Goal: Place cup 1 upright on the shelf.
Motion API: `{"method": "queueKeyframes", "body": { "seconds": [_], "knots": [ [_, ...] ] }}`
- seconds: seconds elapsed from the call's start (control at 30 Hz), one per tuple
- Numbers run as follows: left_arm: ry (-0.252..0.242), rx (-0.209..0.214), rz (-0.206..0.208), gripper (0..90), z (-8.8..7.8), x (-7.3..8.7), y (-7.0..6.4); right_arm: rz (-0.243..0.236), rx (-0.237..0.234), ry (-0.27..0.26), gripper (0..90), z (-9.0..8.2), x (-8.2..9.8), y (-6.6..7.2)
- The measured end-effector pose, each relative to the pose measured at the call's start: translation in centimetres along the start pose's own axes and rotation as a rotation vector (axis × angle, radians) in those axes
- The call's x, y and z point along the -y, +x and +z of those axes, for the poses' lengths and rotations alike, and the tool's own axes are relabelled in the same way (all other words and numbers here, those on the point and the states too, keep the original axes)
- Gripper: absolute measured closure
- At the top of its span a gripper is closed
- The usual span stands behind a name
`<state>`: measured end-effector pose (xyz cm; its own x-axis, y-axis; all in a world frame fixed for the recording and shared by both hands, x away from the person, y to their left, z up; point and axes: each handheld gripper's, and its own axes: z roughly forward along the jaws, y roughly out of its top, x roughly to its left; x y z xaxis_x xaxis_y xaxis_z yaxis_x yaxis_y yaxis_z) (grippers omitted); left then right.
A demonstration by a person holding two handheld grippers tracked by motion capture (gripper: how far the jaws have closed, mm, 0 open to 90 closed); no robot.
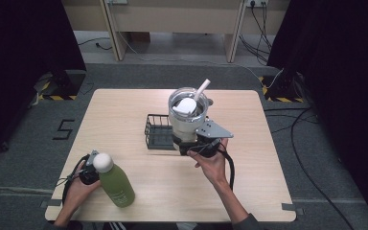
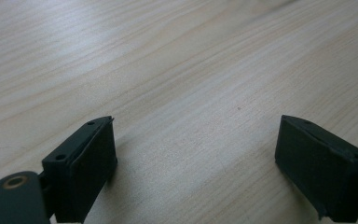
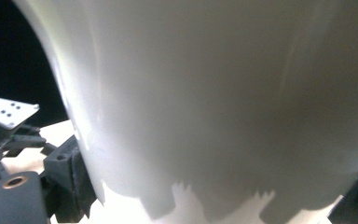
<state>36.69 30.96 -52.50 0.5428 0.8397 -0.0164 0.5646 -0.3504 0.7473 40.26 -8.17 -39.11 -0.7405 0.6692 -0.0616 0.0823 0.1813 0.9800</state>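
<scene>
In the high view the right tool [image 1: 191, 143] sits just below the middle of the frame, pinching the base of a white cup [image 1: 187, 117] that has a clear lid and a straw sticking up toward the upper right. The cup stands upright beside a black wire basket [image 1: 155, 132], at the basket's right edge; whether it rests on the tabletop [image 1: 139, 100] or hangs just above it cannot be told. In the right gripper view the cup's pale wall [image 3: 214, 93] takes up most of the frame, with the black jaws at its lower left and lower right corners, pressed against it.

At the lower left of the high view the left tool [image 1: 89, 171] lies low by a green bottle [image 1: 116, 184] with a white cap. The bottle is close beside it but not gripped: in the left gripper view the jaws are spread wide with bare wood [image 2: 191, 93] between them.

The step in hand looks like carrying the cup, probably into or out of the basket. The next move calls for keeping the cup level so nothing spills, and clearing the basket's wire rim before it is set down.
</scene>
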Motion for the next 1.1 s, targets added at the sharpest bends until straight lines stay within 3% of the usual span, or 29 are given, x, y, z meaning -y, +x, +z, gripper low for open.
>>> {"method": "queueKeyframes", "body": {
  "seconds": [0.37,0.57,1.1],
  "knots": [
    [0.000,0.000,0.000,11.7,0.0,0.0,0.0,0.010,0.056,0.000,11.8,0.9,-1.4,-2.4],
    [0.000,0.001,0.000,11.7,0.0,0.0,0.0,-0.004,0.088,0.021,11.8,1.7,-1.2,-3.5],
    [0.000,0.001,-0.001,11.7,0.0,0.0,0.0,0.024,0.144,0.034,11.8,3.5,-0.1,-5.5]
  ]
}}
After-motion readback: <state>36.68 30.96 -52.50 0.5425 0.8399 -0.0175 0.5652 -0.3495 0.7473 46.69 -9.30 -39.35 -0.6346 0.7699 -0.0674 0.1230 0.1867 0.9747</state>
